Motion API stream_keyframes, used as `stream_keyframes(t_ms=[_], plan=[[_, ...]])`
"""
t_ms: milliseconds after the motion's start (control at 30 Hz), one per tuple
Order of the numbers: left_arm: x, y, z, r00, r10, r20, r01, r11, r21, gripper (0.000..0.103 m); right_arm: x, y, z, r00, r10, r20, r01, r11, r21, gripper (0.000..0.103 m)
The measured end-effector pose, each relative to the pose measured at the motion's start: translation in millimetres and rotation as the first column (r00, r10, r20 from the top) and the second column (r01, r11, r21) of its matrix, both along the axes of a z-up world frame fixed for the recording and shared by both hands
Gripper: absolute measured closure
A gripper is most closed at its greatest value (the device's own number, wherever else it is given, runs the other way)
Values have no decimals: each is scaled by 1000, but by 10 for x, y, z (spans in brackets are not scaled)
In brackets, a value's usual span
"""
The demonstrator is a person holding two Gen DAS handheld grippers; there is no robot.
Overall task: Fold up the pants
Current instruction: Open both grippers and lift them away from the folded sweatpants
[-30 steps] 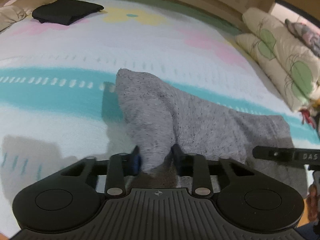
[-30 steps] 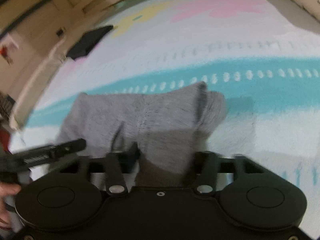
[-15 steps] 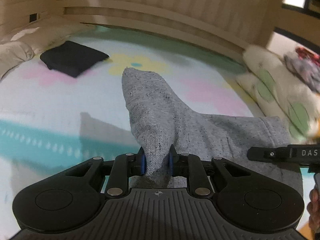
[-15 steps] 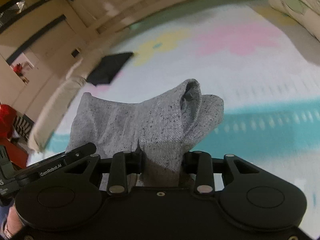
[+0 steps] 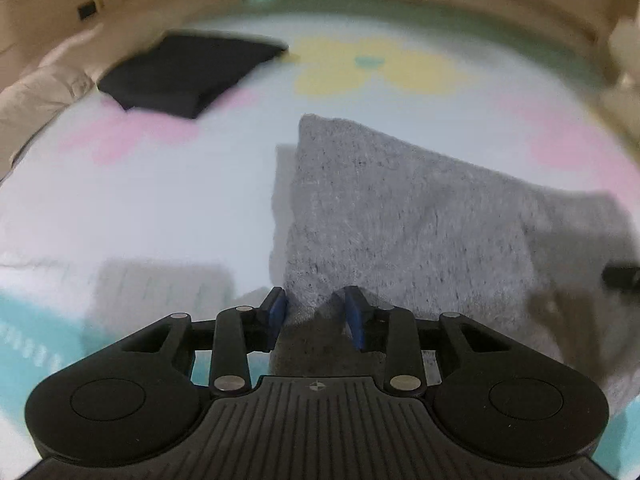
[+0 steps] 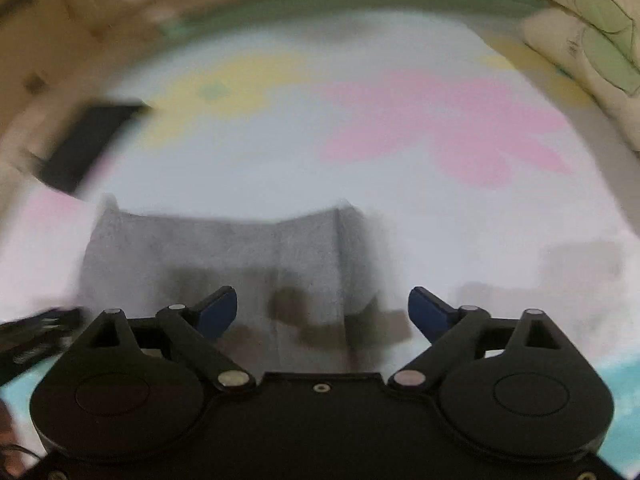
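Observation:
The grey knit pants (image 5: 400, 224) lie folded on the flowered bed sheet (image 5: 160, 208). In the left wrist view my left gripper (image 5: 316, 312) still has a bunch of the grey cloth between its blue pads, with the jaws a little apart. In the right wrist view the pants (image 6: 224, 256) lie flat in front of my right gripper (image 6: 322, 310), whose jaws stand wide open and hold nothing. The other gripper shows at the left edge of the right wrist view (image 6: 36, 336). Both views are blurred.
A folded black garment (image 5: 188, 68) lies at the far left of the bed. A pale pillow (image 5: 36, 92) is beside it. Cream pillows with green leaves (image 6: 592, 40) stand along the right side. A wooden wall runs behind the bed.
Both grippers carried the lifted pants edge forward over the bed and lowered it. My right gripper opened and let the cloth go. My left jaws spread slightly.

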State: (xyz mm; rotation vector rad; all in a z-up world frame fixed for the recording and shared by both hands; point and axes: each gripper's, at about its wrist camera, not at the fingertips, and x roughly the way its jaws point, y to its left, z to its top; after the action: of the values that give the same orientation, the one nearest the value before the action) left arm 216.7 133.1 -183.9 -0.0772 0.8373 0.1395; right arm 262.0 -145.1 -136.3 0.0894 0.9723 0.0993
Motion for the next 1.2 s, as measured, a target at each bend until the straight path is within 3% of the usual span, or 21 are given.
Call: stream_keyframes(t_ms=[100, 233, 333, 567, 733, 1000, 1200], plan=[[-62, -20, -5, 1000, 7, 18, -7, 1000, 20, 69, -7, 28, -168, 999, 29, -41, -30, 999, -29, 1], [-173, -111, 263, 999, 1, 47, -5, 997, 74, 69, -60, 54, -121, 999, 40, -20, -40, 999, -35, 1], [-362, -135, 537, 994, -1, 106, -3, 999, 37, 69, -195, 115, 65, 999, 28, 35, -26, 998, -54, 1], [-624, -250, 1030, 994, 30, 107, -25, 998, -49, 69, -573, 254, 576, 987, 44, 157, -30, 995, -93, 1], [-880, -263, 1177, 992, 26, 122, -22, 999, -41, 69, -922, 337, 824, 983, 49, 177, -29, 993, -115, 1], [-1304, -440, 1216, 987, -25, 156, 14, 997, 73, 69, -1378, 237, 947, 988, 33, 151, -34, 999, 2, 1], [-1385, -490, 1139, 989, -36, 144, 30, 998, 48, 69, -1587, 217, 903, 992, 22, 125, -22, 1000, -6, 1]])
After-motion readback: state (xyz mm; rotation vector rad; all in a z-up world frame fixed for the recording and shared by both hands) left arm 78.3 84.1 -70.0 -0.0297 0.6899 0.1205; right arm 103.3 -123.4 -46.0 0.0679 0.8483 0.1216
